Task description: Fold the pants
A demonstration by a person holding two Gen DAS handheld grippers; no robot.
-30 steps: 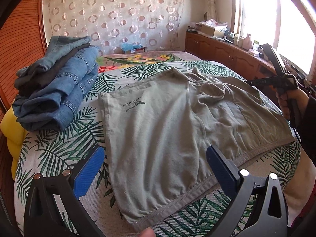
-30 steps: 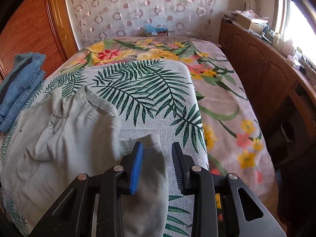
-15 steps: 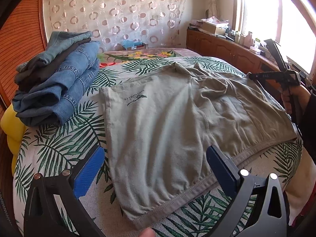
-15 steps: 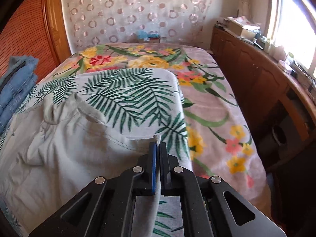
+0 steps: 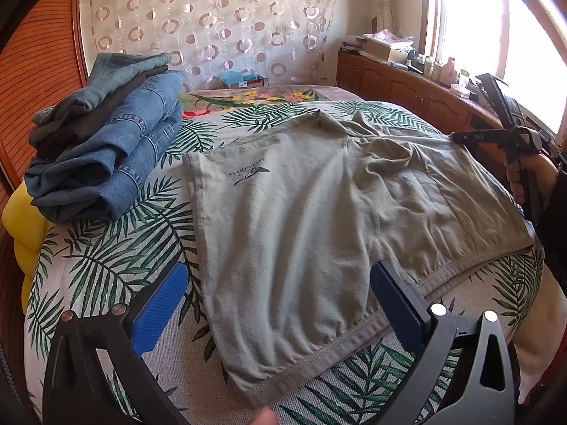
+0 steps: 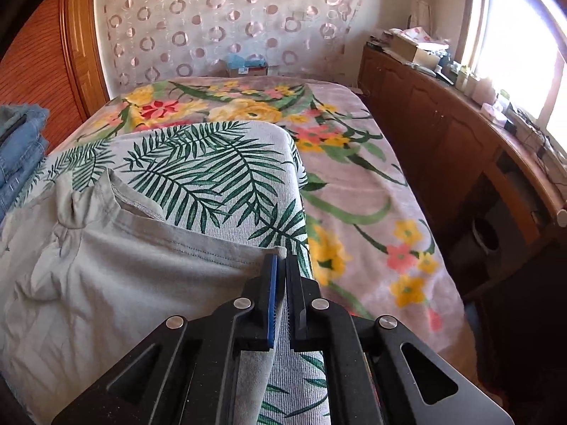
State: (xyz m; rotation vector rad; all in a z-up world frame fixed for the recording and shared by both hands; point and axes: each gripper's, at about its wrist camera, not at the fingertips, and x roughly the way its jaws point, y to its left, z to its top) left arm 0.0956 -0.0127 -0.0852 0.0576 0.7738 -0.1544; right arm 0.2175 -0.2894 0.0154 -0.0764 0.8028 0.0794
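Grey-green shorts (image 5: 319,219) lie spread flat on a palm-leaf cloth (image 5: 106,258) over the bed, waistband toward me. My left gripper (image 5: 280,294) hovers open above the near waistband, blue pads wide apart, nothing between them. In the right wrist view my right gripper (image 6: 281,265) is shut on the far right corner of the shorts (image 6: 124,276), the fabric edge pinched between its pads and lifted slightly. That same right gripper (image 5: 460,138) shows at the right edge of the left wrist view, held by a hand (image 5: 531,177).
A stack of folded jeans (image 5: 106,148) sits at the left of the palm-leaf cloth, with a yellow cushion (image 5: 24,219) below it. A floral blanket (image 6: 354,177) covers the bed beyond. A wooden cabinet (image 6: 460,141) with clutter runs along the right under the window.
My right gripper closed on the corner of the shorts and lifted it a little. The left gripper stayed open in place.
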